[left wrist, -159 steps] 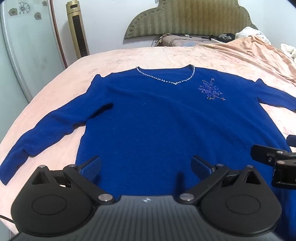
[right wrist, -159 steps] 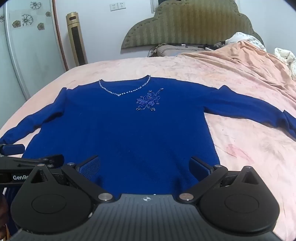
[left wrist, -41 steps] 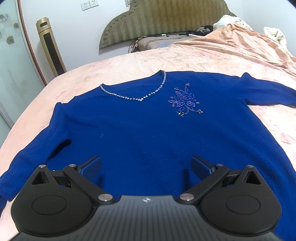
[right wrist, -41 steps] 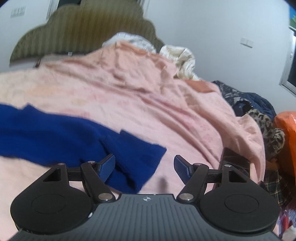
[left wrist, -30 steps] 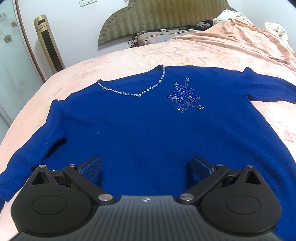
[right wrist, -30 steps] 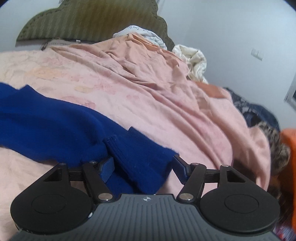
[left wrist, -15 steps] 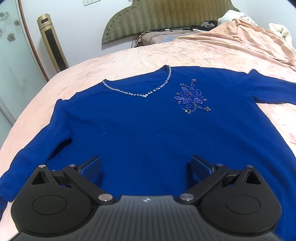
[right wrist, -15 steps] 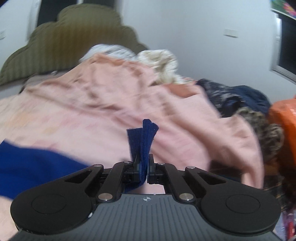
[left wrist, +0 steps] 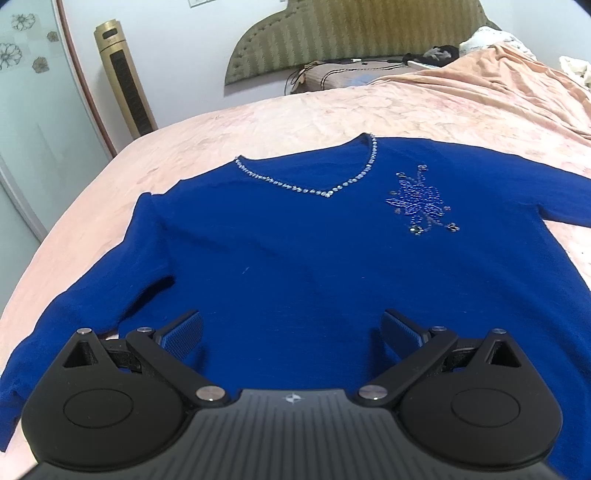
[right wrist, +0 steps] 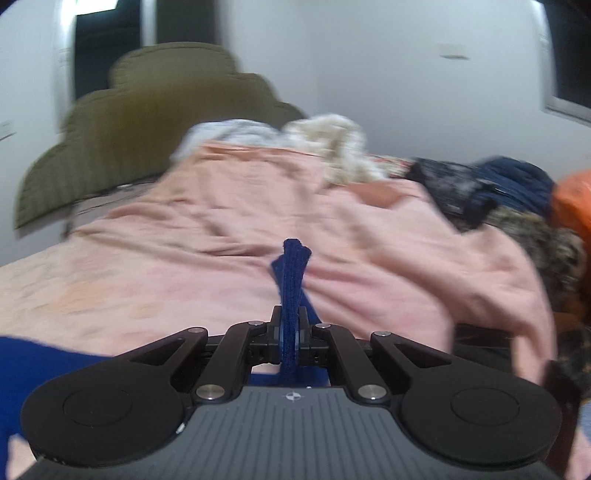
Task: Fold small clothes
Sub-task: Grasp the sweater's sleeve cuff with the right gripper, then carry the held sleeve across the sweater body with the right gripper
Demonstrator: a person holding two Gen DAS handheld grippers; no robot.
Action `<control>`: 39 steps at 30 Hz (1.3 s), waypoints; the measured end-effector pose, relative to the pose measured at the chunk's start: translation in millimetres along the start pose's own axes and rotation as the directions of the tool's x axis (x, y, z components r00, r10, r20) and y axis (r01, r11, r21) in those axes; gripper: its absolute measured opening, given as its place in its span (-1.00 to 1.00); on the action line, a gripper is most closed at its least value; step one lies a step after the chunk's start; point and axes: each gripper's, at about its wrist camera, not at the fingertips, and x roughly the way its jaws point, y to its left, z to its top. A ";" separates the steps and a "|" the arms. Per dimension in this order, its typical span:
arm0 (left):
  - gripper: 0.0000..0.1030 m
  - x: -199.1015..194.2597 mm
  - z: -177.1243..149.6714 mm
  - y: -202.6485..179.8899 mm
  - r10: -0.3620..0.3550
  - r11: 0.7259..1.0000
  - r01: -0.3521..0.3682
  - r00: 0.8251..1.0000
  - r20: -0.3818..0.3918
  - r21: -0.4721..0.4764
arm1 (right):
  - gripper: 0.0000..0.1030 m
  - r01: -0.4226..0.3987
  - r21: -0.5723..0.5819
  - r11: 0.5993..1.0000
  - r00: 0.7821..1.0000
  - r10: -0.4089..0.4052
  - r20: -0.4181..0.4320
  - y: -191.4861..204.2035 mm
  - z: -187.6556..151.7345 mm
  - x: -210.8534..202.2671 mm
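A blue long-sleeved sweater (left wrist: 295, 251) with a beaded neckline and a beaded flower lies flat, front up, on the pink bed (left wrist: 280, 122). My left gripper (left wrist: 291, 328) is open and empty, hovering over the sweater's lower body near its left sleeve (left wrist: 81, 306). My right gripper (right wrist: 290, 332) is shut on the cuff of the sweater's right sleeve (right wrist: 291, 273), which sticks up between the fingers, lifted off the bed. The right wrist view is motion-blurred.
A padded olive headboard (left wrist: 351, 33) and a gold tower fan (left wrist: 123, 81) stand at the far wall. A rumpled pink blanket (right wrist: 295, 206) covers the bed's right side, with piled clothes (right wrist: 498, 188) and an orange object (right wrist: 574, 206) beyond it.
My right gripper moved to the right sleeve cuff, closed on it and lifted it off the bed. My left gripper stayed open over the sweater, shifting only slightly.
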 end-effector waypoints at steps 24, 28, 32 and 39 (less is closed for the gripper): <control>1.00 12.7 -17.4 53.2 0.044 0.992 -0.048 0.998 -0.042 -0.119 | -0.90 -0.453 -0.189 0.871 0.890 0.430 -0.149 273.0 -31.5 -6.7; 1.00 12.6 -20.2 57.8 0.041 0.991 -0.046 0.998 -0.044 -0.125 | -0.90 -0.471 -0.195 0.860 0.881 0.447 -0.155 295.7 -31.8 -8.5; 1.00 10.9 -21.7 62.8 0.041 0.991 -0.047 0.998 -0.044 -0.129 | -0.90 -0.495 -0.190 0.848 0.868 0.471 -0.158 318.5 -30.2 -9.9; 1.00 5.4 -26.5 76.6 0.047 0.987 -0.052 0.998 -0.040 -0.149 | -0.90 -0.543 -0.225 0.809 0.839 0.515 -0.174 372.6 -35.1 -15.8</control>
